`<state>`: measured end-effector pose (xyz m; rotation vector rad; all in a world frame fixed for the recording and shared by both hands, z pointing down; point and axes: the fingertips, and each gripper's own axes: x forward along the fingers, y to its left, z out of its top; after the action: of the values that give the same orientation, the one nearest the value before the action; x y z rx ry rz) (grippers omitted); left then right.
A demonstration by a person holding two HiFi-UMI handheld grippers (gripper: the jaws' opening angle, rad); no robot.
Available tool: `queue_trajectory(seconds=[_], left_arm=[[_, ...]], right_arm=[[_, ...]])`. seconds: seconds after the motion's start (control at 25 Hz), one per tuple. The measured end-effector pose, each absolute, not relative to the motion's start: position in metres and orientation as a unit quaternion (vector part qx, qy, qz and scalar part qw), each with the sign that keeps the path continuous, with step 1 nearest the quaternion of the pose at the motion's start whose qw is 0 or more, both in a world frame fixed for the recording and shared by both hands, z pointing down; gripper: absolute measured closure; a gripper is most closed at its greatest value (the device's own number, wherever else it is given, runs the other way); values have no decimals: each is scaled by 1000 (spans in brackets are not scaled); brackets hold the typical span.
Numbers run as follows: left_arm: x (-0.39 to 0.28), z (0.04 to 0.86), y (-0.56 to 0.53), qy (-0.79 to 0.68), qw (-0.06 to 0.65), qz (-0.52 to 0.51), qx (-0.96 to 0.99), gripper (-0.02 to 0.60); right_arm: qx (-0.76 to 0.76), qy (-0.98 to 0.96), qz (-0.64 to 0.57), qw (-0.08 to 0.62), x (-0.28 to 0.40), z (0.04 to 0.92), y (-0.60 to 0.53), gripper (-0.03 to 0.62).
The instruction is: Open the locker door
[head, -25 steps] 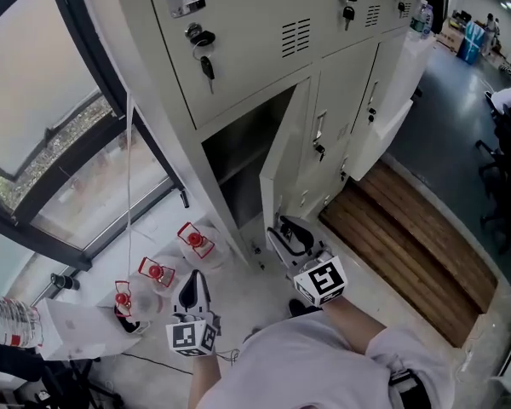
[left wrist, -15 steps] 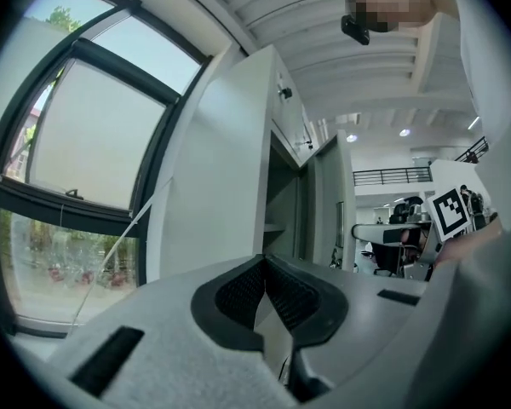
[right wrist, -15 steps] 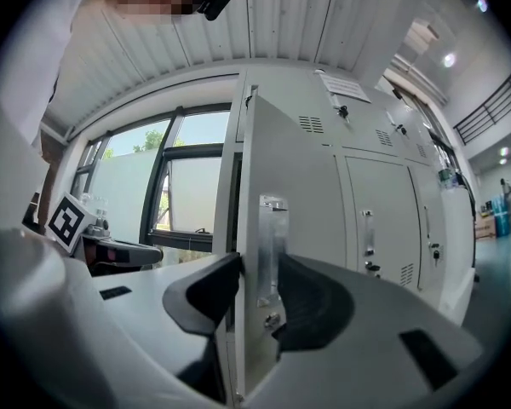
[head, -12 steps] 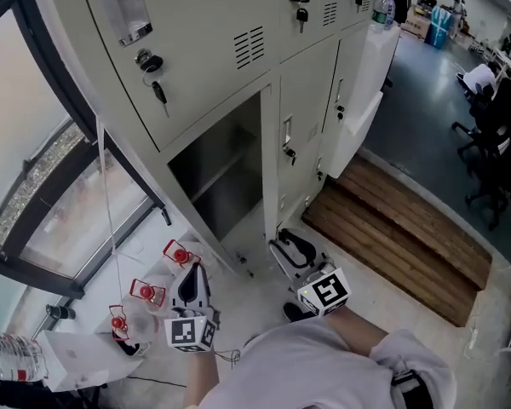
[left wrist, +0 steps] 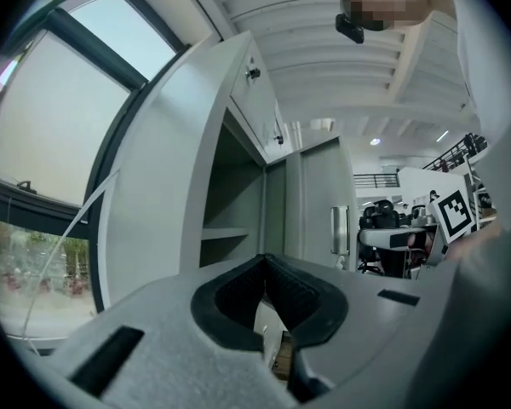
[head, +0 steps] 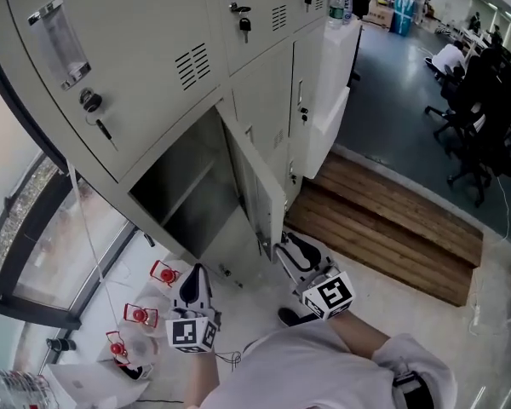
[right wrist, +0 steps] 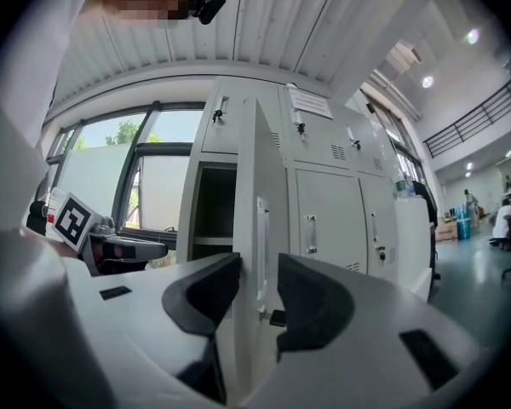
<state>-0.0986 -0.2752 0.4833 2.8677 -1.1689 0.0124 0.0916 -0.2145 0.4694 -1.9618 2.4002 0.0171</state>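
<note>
I'm gripping the free edge of the locker door (head: 257, 186) with the right gripper (head: 283, 250), low down, probably for leverage in swinging it. The door is standing well out from its dark compartment (head: 183, 186). The left gripper (head: 193, 273) is hanging closed and empty. I'm standing on pale floor (head: 251, 301) between a window (head: 34, 245) and a wooden step (head: 392, 228).

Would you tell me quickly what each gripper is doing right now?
Left gripper: closed, empty.
Right gripper: closed on the edge of the locker door.
</note>
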Motion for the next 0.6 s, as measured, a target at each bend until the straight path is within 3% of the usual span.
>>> queue_trajectory(seconds=[0.48,0.6], left_arm=[[-41,484,-275,-335,21,4,942,572],[-32,484,-275,-330,21,4,944,572]], right_arm=[[-718,696,12,5,195,471,-193,465],[-726,688,21,5,205,468,-186,538]])
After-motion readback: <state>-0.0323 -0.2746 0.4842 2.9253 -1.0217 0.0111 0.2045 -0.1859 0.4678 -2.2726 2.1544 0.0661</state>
